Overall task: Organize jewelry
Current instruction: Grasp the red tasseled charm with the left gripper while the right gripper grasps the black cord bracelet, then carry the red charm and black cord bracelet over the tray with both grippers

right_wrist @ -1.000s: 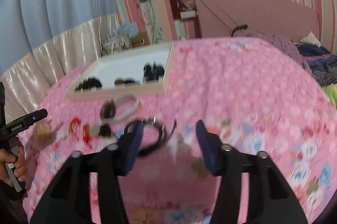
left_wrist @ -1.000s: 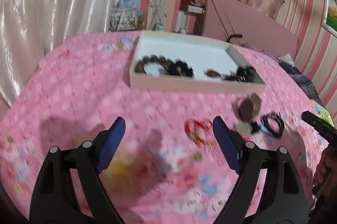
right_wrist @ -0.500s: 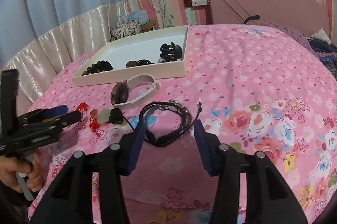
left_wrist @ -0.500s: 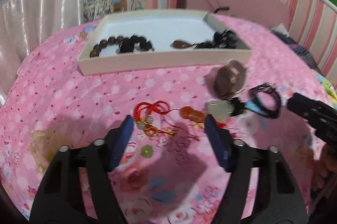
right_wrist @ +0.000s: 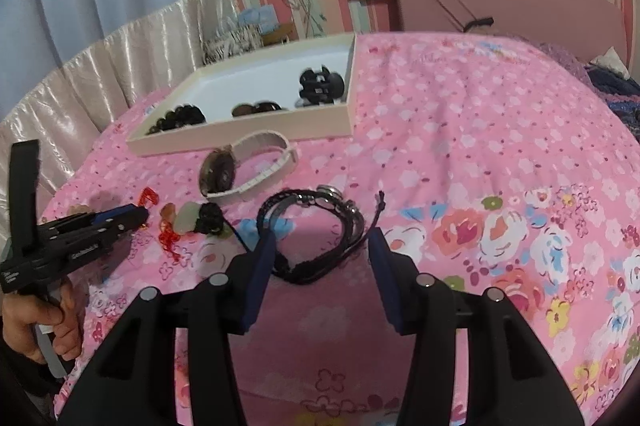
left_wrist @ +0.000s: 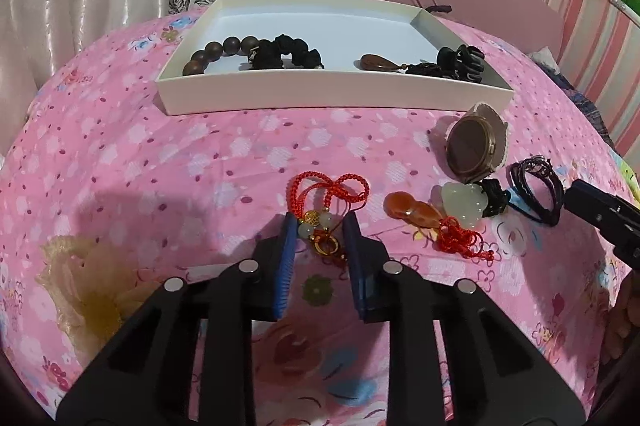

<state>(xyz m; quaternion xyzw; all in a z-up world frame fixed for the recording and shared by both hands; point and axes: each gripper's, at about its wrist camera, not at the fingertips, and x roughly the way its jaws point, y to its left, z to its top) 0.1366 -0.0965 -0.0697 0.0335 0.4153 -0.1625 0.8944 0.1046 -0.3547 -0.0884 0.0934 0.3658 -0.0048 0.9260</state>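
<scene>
A red cord charm [left_wrist: 324,203] with pale beads and a gold ring lies on the pink floral cloth. My left gripper [left_wrist: 320,222] is down over it and its jaws are closing, beads between the blue pads, with no clear press. A black braided bracelet [right_wrist: 312,226] lies between the fingers of my right gripper [right_wrist: 320,246], which stands open astride it. The white tray [left_wrist: 320,93] behind holds a brown bead bracelet [left_wrist: 224,47], a black scrunchie [left_wrist: 288,51], a brown pendant [left_wrist: 376,62] and a black claw clip [left_wrist: 460,59].
Loose on the cloth lie a watch [left_wrist: 474,147] with a pale strap, an amber pendant [left_wrist: 412,209] and a jade pendant [left_wrist: 464,201]. A gold gauze pouch [left_wrist: 84,286] sits at the left. A person's hand [right_wrist: 36,322] holds the left gripper.
My left gripper has come forward and down onto the red cord charm, and its jaws have narrowed a lot. My right gripper has sunk over the black bracelet at the same width.
</scene>
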